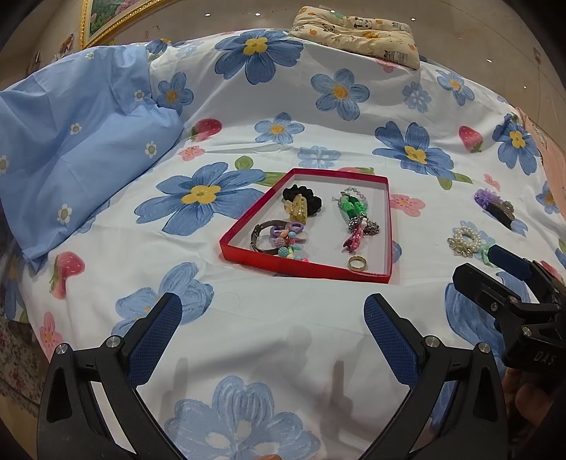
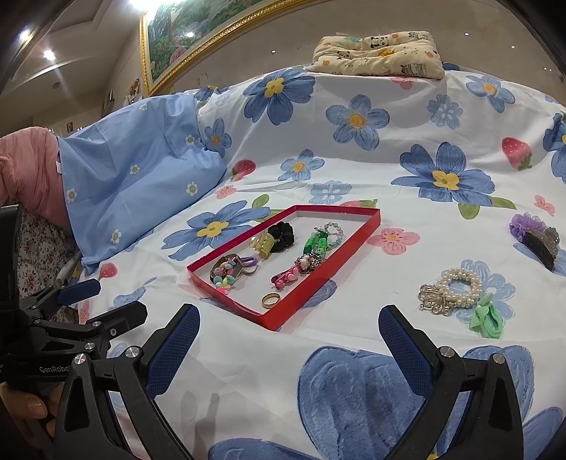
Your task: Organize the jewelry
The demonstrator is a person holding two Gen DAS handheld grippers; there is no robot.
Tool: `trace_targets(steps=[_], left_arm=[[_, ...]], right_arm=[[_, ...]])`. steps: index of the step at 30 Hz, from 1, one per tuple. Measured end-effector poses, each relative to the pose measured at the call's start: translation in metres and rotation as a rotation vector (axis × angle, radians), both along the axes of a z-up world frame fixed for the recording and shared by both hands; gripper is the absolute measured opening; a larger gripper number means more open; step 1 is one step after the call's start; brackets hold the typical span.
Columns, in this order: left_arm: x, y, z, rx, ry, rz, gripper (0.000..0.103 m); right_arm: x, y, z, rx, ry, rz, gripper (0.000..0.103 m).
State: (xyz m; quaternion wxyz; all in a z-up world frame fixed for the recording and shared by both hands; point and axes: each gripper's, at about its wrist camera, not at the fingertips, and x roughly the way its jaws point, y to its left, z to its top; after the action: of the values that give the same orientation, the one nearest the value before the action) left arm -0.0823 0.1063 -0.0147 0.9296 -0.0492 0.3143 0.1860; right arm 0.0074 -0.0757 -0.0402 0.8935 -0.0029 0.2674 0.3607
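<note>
A shallow red tray lies on the flowered bedsheet. It holds a black scrunchie, a yellow claw clip, a gold ring, a green bead piece, a pink clip and colourful bead bands. Outside it to the right lie a pearl bracelet, a silver brooch, a green hair tie and a purple flower comb. My left gripper is open and empty before the tray. My right gripper is open and empty, near the tray's front corner.
A light blue pillow lies at the left. A cream patterned cushion sits at the far edge of the bed. A gold-framed picture hangs behind. The right gripper shows in the left wrist view.
</note>
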Motion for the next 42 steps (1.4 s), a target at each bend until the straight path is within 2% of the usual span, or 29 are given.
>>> trace_targets(steps=[42], left_arm=[[0.0091, 0.0077, -0.0059, -0.005, 0.012, -0.005, 0.103]], right_arm=[[0.0034, 0.0050, 0.0051, -0.015, 0.013, 0.014, 0.102]])
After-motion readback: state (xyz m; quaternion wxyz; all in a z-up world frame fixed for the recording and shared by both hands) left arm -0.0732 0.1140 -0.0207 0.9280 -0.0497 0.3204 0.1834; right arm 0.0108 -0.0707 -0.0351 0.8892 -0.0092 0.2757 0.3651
